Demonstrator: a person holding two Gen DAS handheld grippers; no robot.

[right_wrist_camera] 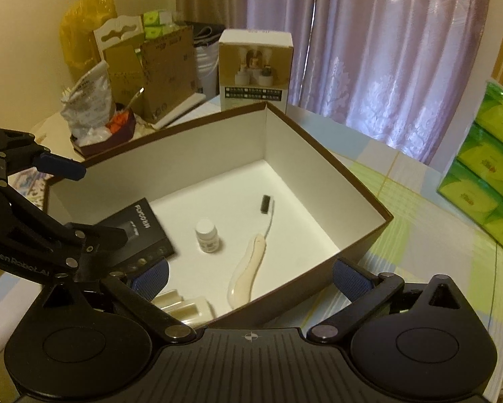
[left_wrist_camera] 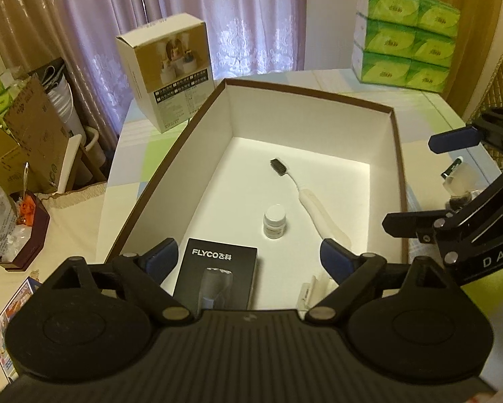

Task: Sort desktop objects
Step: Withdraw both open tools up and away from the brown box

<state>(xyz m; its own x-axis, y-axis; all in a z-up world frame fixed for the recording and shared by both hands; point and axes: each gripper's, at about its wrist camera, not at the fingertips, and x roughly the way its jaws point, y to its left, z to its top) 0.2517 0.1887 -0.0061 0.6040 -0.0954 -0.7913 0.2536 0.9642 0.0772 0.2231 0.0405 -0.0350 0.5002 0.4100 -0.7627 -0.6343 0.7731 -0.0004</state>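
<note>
Pastel checked tablecloth [left_wrist_camera: 130, 141], lilac curtains [right_wrist_camera: 385, 50] behind, brown box [left_wrist_camera: 397, 154] centred

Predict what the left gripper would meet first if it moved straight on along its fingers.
Probably the small white-capped jar on the floor of the open brown-rimmed cardboard box; the left gripper is open, depth uncertain.

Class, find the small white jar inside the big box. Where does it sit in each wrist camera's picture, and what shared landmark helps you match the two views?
Left wrist view: the small white jar stands just below centre, on the box floor, right of the black carton.
Right wrist view: the jar stands left of centre, right of the black carton.
Shared landmark: the toothbrush lies to the jar's right in both.
</note>
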